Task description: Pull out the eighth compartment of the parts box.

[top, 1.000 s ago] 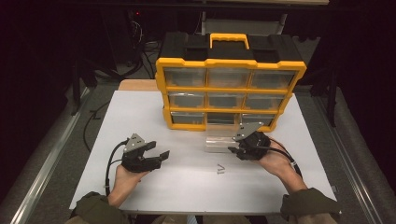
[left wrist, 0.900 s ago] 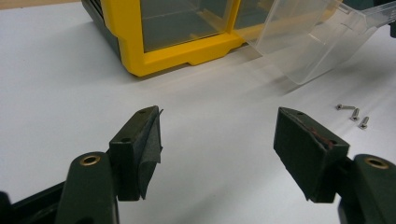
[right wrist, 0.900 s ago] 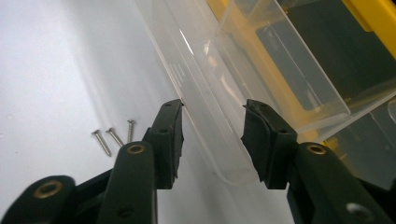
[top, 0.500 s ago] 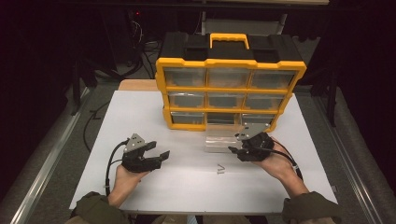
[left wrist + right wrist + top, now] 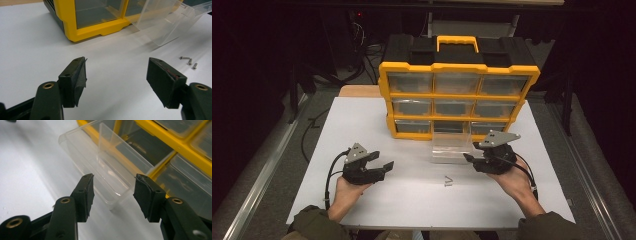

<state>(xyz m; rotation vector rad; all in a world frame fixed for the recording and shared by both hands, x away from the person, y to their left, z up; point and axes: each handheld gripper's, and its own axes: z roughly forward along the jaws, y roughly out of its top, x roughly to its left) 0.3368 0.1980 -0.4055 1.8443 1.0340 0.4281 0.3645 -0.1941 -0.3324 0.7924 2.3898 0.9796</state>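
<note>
A yellow and black drawer organizer (image 5: pixel 459 75) stands at the back of the white table. Its bottom middle clear drawer (image 5: pixel 451 147) is pulled out onto the table. Three small screws (image 5: pixel 448 181) lie in front of the drawer. My right gripper (image 5: pixel 469 157) sits just right of the drawer's front corner. Its jaws have just been opening and the pads grip nothing. In the right gripper view the gripper (image 5: pixel 113 192) points at the empty clear drawer (image 5: pixel 107 170). My left gripper (image 5: pixel 384 166) rests open at the left. In its own view the left gripper (image 5: pixel 116 75) faces the screws (image 5: pixel 188 61).
The organizer's yellow frame (image 5: pixel 100 27) and the clear drawer (image 5: pixel 165 22) rise beyond the left jaws. The white tabletop (image 5: pixel 362 130) spreads left of the organizer. Dark floor and cables surround the table.
My right gripper has drawn back a little to the right, away from the clear drawer, and its jaws stand wider. The left gripper has not moved.
</note>
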